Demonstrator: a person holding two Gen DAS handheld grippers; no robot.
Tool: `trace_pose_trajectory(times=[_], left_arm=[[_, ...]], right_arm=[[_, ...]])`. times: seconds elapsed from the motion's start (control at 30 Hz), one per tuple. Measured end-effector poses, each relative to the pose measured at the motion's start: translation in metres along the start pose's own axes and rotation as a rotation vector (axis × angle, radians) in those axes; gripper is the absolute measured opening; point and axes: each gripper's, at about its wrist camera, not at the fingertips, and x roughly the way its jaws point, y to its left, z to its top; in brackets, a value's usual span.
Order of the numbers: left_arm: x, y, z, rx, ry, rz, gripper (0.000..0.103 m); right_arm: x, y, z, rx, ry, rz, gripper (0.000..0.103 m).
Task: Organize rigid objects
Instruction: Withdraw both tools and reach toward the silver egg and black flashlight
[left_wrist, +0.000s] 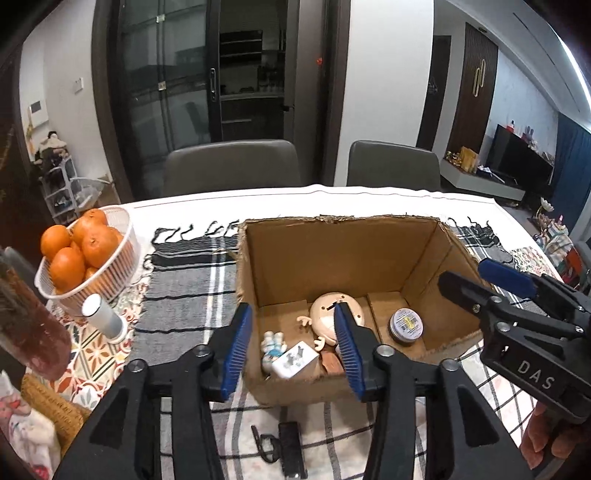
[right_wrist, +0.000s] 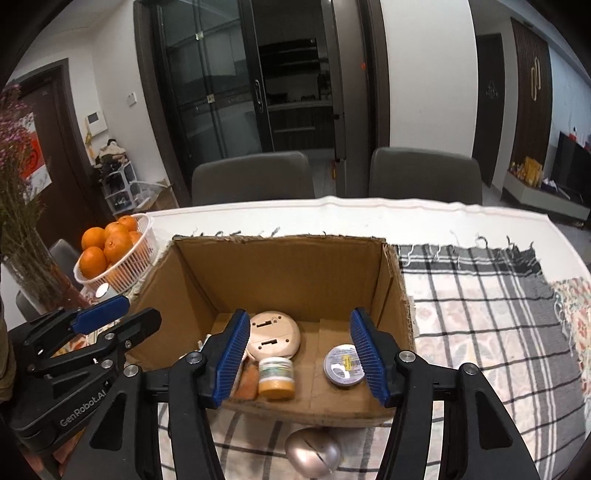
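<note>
Cardboard box (right_wrist: 280, 266) open-topped, tablecloth (right_wrist: 480, 325) bare rightward.

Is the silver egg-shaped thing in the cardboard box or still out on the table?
Out. The silver egg lies on the checked cloth just in front of the cardboard box, outside its near wall.

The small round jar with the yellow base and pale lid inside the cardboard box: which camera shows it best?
The right wrist view: the small round jar with the yellow base and pale lid stands unobstructed between that gripper's blue pads, near the front wall of the cardboard box. In the left wrist view I cannot find it; the left gripper's finger seems to hide that spot.
</note>
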Motion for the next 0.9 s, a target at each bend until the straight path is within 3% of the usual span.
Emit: trace_pose_trajectory(times=[0.53,0.9], left_arm=[[-0.056,-0.005,-0.052,-0.028,-0.036,0.081,0.048],[-0.061,-0.008,-0.092,-0.067,-0.005,0.111,0.048]], right_arm=[[-0.053,0.011,-0.037,-0.023,-0.053,0.027,0.058],[-0.059,0.012,-0.071,-0.04,-0.04,0.051,0.058]])
